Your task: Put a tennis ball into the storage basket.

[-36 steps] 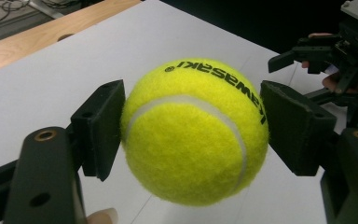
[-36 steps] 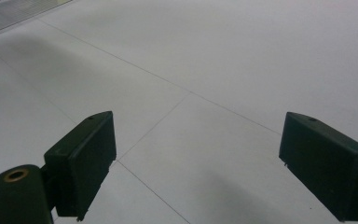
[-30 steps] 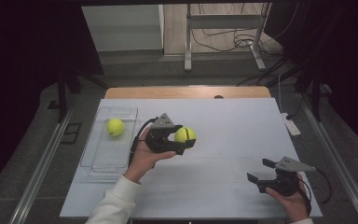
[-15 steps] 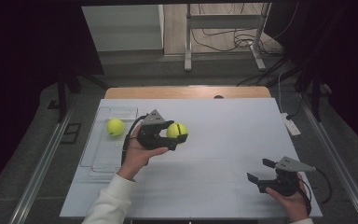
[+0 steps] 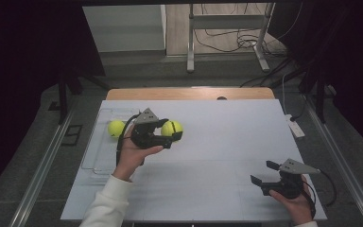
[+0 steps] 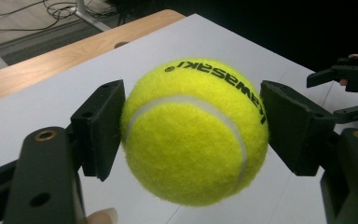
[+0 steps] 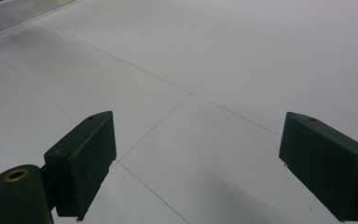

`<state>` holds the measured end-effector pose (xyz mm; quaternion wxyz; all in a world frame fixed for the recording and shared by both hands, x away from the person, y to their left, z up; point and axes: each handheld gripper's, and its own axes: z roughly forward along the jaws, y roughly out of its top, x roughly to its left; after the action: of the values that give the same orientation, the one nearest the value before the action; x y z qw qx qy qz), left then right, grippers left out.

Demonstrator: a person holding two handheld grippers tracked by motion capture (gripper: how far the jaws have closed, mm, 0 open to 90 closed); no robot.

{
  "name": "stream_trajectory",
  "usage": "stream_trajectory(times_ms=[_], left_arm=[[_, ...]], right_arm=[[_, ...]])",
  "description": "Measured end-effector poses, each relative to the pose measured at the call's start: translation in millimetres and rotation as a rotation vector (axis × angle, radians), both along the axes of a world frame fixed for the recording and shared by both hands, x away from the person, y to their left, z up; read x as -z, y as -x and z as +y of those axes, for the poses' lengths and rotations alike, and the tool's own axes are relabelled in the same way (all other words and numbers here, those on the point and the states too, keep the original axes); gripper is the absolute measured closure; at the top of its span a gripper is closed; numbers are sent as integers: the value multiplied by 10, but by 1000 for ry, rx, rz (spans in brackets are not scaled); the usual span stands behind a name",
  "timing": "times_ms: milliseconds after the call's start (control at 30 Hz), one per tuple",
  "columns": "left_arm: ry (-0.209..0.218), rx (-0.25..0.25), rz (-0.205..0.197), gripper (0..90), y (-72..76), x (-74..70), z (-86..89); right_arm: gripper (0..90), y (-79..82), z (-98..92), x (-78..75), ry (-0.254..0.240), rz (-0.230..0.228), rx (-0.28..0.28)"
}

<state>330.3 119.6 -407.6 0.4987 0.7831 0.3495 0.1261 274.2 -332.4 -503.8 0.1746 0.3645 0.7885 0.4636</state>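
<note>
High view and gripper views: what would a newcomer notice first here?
The bright yellow tennis ball clamped in the left tool, held above the white table. Next, a second ball lying in the clear tray at the table's left edge. The right tool waits open at the near right.

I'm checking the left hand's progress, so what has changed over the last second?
The left gripper, shut on the tennis ball, has carried it leftward across the table, toward the clear tray where a second ball lies. The grip has not changed. The right gripper stays open and still near the table's right front corner, and the second ball has not moved.
</note>
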Motion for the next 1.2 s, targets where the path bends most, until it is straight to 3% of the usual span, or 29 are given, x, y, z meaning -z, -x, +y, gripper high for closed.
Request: stream_trajectory(times_ms=[1200], left_arm=[[12,-100,0,266,-39,-31,340]], right_arm=[[117,0,-4,-2,-1,-1,2]])
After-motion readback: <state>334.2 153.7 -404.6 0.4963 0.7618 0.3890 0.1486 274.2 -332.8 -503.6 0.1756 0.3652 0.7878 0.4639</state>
